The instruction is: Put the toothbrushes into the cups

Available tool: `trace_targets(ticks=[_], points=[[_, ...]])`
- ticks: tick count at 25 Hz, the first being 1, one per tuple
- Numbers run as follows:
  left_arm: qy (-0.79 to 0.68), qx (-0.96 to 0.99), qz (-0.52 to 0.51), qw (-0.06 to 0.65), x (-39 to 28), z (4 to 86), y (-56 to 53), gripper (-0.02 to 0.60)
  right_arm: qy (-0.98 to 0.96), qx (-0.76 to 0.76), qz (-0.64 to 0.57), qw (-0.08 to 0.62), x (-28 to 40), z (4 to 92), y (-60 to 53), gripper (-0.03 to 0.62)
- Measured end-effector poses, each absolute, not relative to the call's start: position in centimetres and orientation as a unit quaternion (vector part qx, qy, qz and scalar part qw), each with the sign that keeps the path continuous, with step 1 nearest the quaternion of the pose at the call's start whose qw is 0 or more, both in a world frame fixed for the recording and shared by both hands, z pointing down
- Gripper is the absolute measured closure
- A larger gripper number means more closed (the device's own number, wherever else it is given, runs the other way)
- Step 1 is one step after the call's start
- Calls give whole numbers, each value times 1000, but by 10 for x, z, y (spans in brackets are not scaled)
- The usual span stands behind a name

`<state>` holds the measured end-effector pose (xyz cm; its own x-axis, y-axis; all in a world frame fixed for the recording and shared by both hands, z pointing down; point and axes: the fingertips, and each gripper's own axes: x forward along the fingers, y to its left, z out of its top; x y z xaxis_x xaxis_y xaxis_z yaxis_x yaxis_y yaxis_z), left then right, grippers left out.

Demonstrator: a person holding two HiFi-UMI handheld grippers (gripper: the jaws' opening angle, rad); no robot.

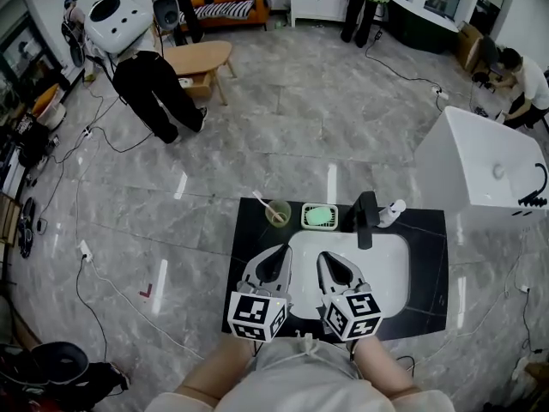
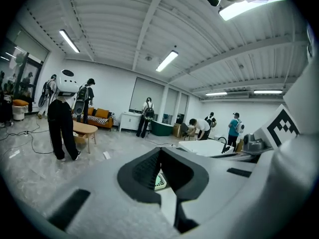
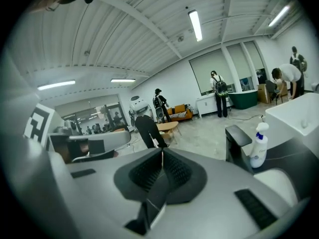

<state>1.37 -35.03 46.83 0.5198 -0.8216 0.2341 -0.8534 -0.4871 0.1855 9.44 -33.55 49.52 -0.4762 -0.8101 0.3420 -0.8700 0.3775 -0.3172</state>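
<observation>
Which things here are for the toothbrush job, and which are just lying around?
For the job: cup, toothbrush standing in it, left claw and right claw, both shut and empty.
Just lying about: green soap dish, pump bottle, black tap, white sink.

Glossy white basin (image 1: 388,269), matt black countertop (image 1: 429,269), polished marbled floor tiles (image 1: 300,118).

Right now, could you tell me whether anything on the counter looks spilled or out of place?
Nothing stands out. The cup holds a toothbrush leaning in it, the green soap dish sits beside it, and the white bottle stands upright by the faucet. No spill shows.
</observation>
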Motion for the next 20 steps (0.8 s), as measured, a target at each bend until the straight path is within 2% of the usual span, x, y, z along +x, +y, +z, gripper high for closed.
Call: trace_targets(ticks=[20], points=[[-485, 860, 66, 148, 27, 474, -321, 561, -852, 487, 166, 99, 91, 483, -305, 568]])
